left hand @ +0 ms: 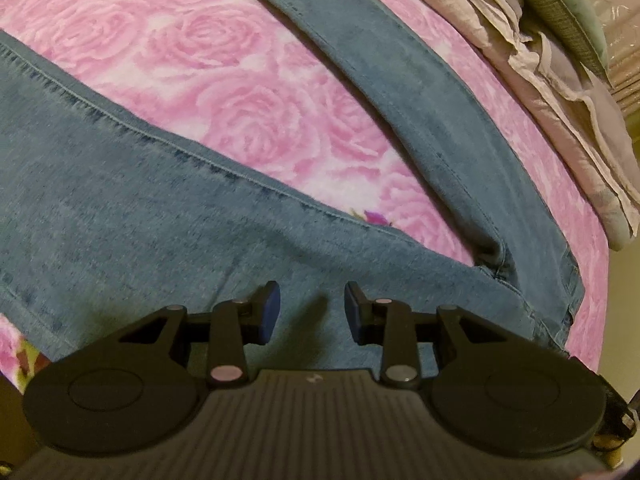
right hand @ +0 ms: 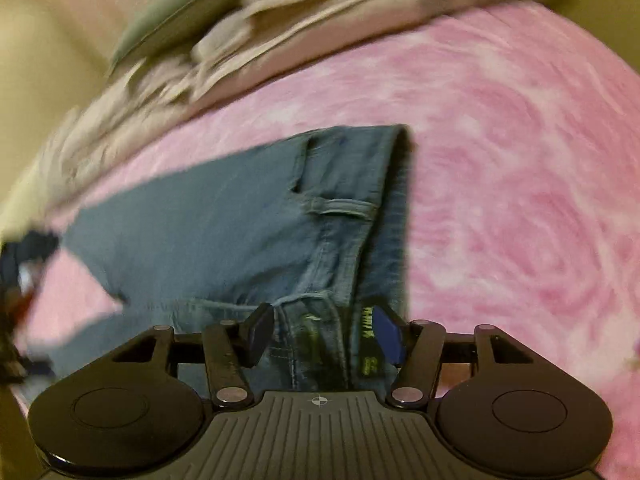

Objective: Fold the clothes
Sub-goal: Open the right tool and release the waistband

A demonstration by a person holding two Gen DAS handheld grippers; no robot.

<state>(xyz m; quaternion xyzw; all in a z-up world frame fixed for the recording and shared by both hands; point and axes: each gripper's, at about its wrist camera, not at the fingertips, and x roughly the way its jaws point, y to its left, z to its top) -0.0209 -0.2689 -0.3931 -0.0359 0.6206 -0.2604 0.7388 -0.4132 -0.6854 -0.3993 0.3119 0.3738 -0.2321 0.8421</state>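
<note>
A pair of blue jeans (left hand: pixel 160 208) lies flat on a pink rose-patterned bedspread (left hand: pixel 224 80), its two legs spreading apart toward the top of the left wrist view. My left gripper (left hand: pixel 312 300) hovers over the seat near the crotch seam (left hand: pixel 496 264), jaws a little apart with nothing between them. The right wrist view is blurred. It shows the jeans' waistband (right hand: pixel 360 216) with a belt loop and an inner label (right hand: pixel 366 344). My right gripper (right hand: pixel 325 332) stands open just above that waistband, and its blue pads do not press on the denim.
A pile of folded grey-beige bedding (left hand: pixel 560 92) with a green pillow (left hand: pixel 560 4) lies along the bed's far edge. The same bedding pile (right hand: pixel 240 48) lies beyond the jeans. A dark blurred object (right hand: pixel 24 256) sits at the left edge.
</note>
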